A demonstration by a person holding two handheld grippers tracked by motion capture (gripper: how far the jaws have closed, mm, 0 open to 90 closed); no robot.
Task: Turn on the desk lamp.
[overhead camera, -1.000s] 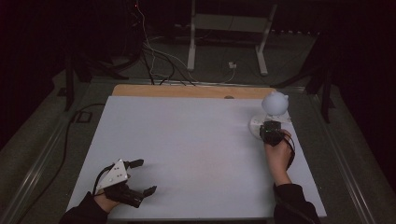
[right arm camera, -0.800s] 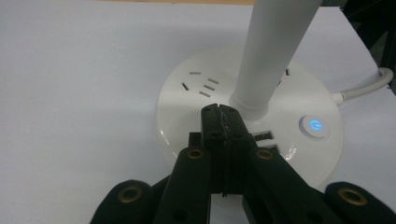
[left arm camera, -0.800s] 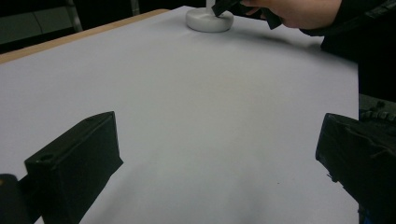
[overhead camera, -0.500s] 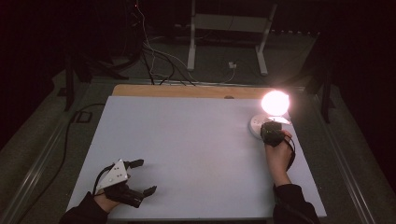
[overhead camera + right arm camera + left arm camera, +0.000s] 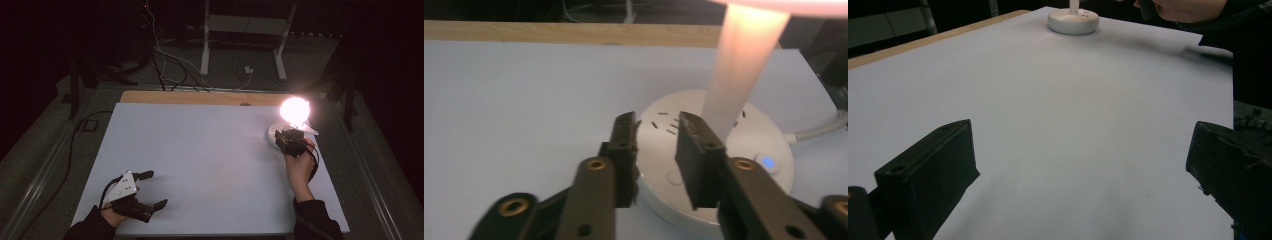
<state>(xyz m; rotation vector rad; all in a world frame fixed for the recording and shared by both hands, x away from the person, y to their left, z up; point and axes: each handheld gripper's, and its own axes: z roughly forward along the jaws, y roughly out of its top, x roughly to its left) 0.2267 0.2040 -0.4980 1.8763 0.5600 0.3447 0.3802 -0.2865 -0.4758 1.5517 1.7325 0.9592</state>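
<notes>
Round white plastic lamp base [image 5: 719, 165] at the far right of the white tabletop [image 5: 200, 155], glowing globe shade [image 5: 294, 109] lit above its pale stem [image 5: 739, 65]. Right gripper [image 5: 658, 150] poised low over the base, fingers [image 5: 625, 150] nearly closed with a narrow gap, grasping nothing. Left gripper [image 5: 137, 197] resting near the tabletop's near left corner, fingers spread wide and empty.

Probably best to press lightly and squarely on the base, keeping clear of the stem and the blue-lit button [image 5: 767, 162]. No brand or legible writing; only small dark slots on the base.

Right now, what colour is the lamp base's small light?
Blue light, clearest in the right gripper view.
</notes>
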